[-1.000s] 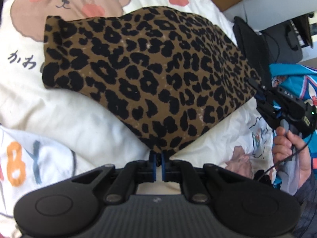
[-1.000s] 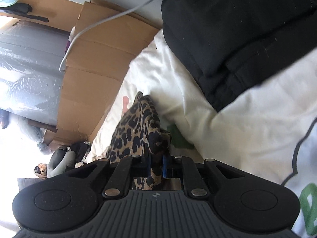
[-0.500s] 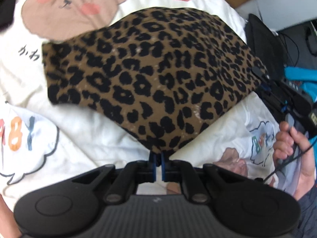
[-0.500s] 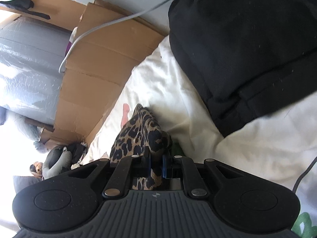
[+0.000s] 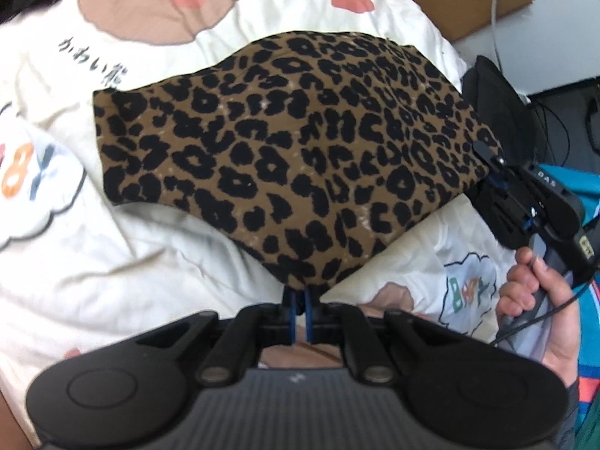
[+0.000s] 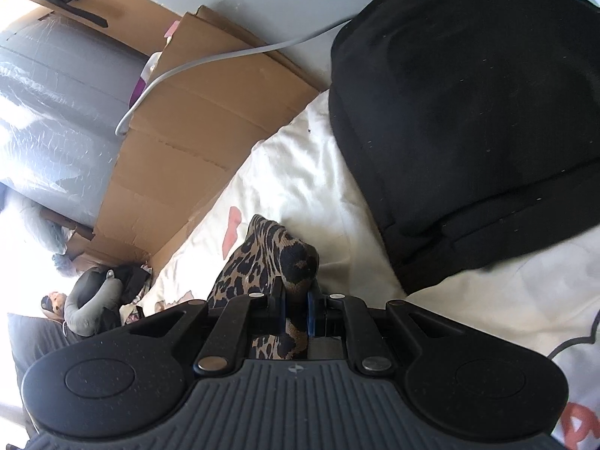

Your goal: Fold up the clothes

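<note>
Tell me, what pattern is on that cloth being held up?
Leopard print, black spots on brown; clearest in the left wrist view.

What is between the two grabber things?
The leopard-print garment stretches between them in the left wrist view, one corner pinched by the left gripper, another by the right gripper, over the white bedding.

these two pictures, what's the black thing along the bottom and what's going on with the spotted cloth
The black shape is a hand-held gripper with a camera looking along its two fingers; a person holds one in each hand. One picture comes from the left gripper, the other from the right gripper. Each is shut on a corner of the leopard-print cloth, stretching it above a white bedsheet printed with cartoon bears. In the left view you see the person's hand gripping the right tool. A black garment lies on the sheet nearby.
</note>
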